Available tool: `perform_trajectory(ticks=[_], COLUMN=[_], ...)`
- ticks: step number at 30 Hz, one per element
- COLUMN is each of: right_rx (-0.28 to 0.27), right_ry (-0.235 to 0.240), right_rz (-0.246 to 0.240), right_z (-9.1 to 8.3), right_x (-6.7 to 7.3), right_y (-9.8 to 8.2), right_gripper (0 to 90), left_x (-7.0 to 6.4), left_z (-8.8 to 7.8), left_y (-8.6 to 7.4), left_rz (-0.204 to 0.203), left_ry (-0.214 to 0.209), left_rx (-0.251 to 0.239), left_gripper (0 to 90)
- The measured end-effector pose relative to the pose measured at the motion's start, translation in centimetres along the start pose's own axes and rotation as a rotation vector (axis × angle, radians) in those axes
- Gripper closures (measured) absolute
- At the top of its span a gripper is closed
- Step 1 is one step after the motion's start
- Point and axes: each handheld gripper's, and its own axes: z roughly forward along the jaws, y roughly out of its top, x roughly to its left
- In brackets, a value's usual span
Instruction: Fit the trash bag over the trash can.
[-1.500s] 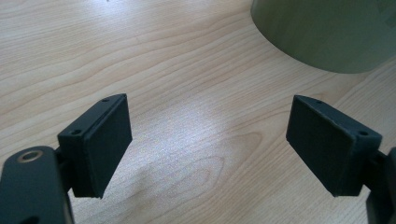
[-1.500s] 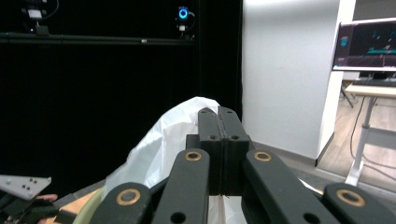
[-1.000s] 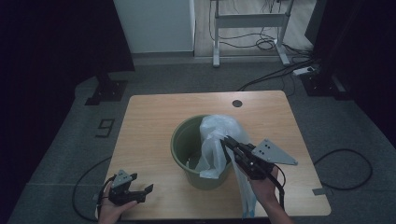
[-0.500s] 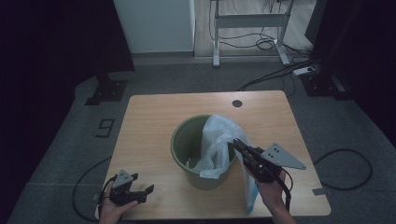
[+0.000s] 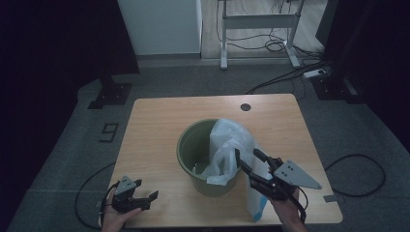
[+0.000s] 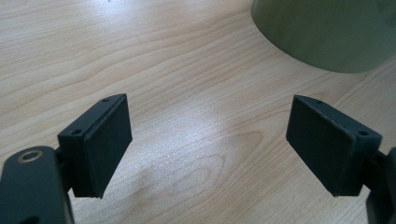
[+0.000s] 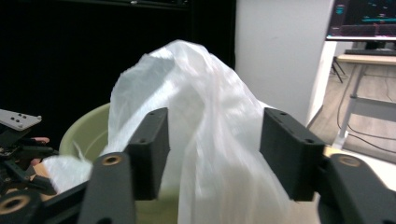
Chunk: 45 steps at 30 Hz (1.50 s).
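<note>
Plastic bag (image 5: 227,150), thin, limp, light, slippery, is draping over bin (image 5: 193,145) rim; take the bunched top. Right gripper (image 5: 246,162) jaws have just been spreading, bag loose between them; left gripper (image 5: 140,193) jaws are standing spread, empty.

Bag (image 7: 210,130) blurred; bucket (image 6: 327,32) cut off by frame edge.

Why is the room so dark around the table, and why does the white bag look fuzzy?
High view: light falls on the table, while the room's sides stay nearly black. Right gripper view: the bag is smeared and soft, most of all low down, against a black backdrop. Left gripper view: the wood is sharp, with a pale glare patch between the fingers and a soft shadow beneath them.
</note>
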Motion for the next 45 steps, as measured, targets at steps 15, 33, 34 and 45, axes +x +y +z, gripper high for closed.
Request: perform_trajectory(ticks=[15,33,34,45], right_rx=[0.109,0.022,0.009,-0.093], right_ry=[-0.097,-0.270,-0.270,-0.216], right_rz=[0.045,0.026,0.016,-0.121], right_z=[-0.8,-1.2,-1.2,0.0], right_x=[1.0,-4.3,-4.4,-2.5], right_y=[-6.2,-1.6,-0.8,5.4], right_gripper=[27.4,88.6,88.6,88.7], left_x=[-0.2,-0.5,-0.5,-1.3], left_z=[0.1,0.0,-0.1,-0.6], left_y=[0.0,0.3,0.3,1.2], left_rz=[0.007,0.007,0.007,0.008], left_ry=[-0.001,-0.004,-0.005,-0.021], left_rx=[0.005,-0.008,-0.014,-0.053], left_gripper=[13.8,13.9,13.9,14.2])
